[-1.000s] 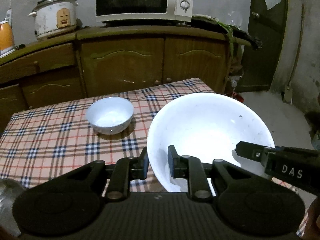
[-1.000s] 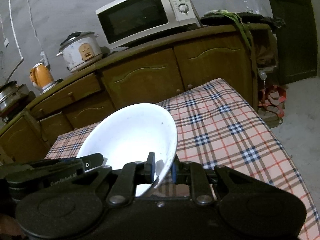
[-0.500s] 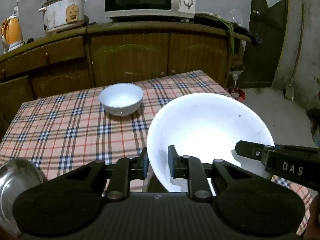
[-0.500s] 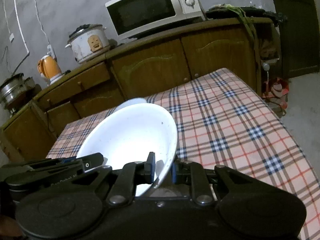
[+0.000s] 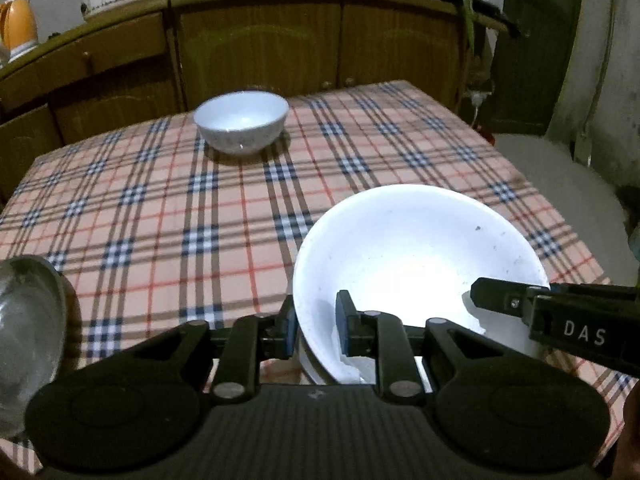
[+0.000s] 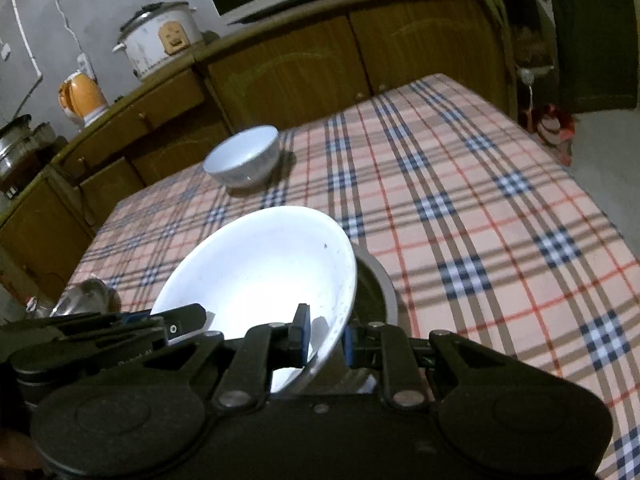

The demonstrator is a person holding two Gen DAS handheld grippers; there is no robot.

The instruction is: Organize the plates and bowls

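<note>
fingers of left gripper (image 5: 314, 328) and right gripper (image 6: 326, 334) both clamp large white bowl (image 5: 416, 276) rim.

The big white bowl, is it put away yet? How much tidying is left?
Not yet. Nothing looks stacked so far. Both tongs, left and right, grip the big white bowl by its rim above the plaid tablecloth. The small white bowl sits alone, and a metal dish waits too.

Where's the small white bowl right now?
The small white bowl stands alone at the table's far side in both views, near the wooden cabinets, beyond the large white bowl.
</note>
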